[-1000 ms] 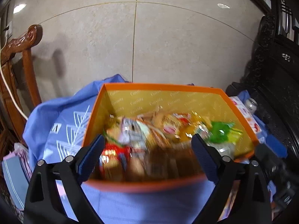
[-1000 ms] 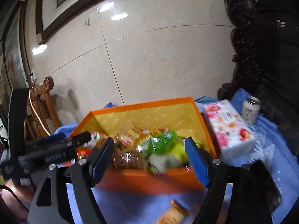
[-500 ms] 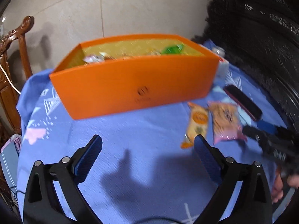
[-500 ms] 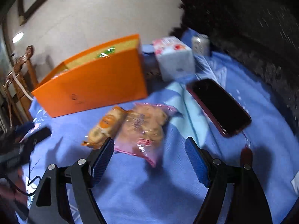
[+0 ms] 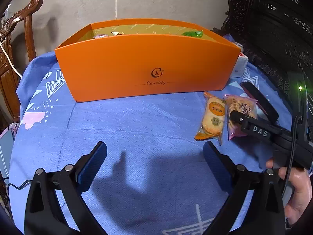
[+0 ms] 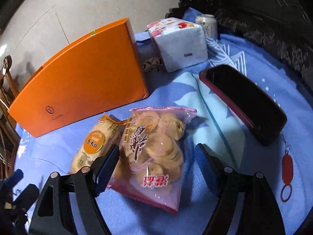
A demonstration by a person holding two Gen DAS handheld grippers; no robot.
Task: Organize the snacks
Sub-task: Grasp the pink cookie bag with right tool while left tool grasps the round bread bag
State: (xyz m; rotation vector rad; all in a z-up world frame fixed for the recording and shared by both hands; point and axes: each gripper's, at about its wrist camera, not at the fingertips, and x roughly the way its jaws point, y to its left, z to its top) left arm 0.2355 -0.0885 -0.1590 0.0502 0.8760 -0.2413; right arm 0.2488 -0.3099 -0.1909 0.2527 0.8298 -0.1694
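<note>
The pink biscuit bag (image 6: 154, 152) lies on the blue-clothed surface (image 5: 137, 129) in front of the orange box (image 5: 148, 66), off that box's right-hand end, with its long axis running away from the right tongs (image 6: 156, 162) toward the box. Those tongs straddle it: jaws fairly wide, one on each long side, pads not yet pressing, so nothing is held. Beside it, nearer the box's middle, lies the orange biscuit pack (image 5: 213, 118), roughly parallel.

The left tongs (image 5: 154, 166) stand wide and empty over bare cloth in front of the box's middle, their jaws having just been opening with nothing between them. The right hand is clearly nearer both packs.

The box front reads "CXT" over "Canxiety"; the right tool's body shows "DAS". The pink bag carries large Chinese characters, and the orange pack a round label, too small to read. A dark phone (image 6: 242, 101) lies beyond the bag from the box.
</note>
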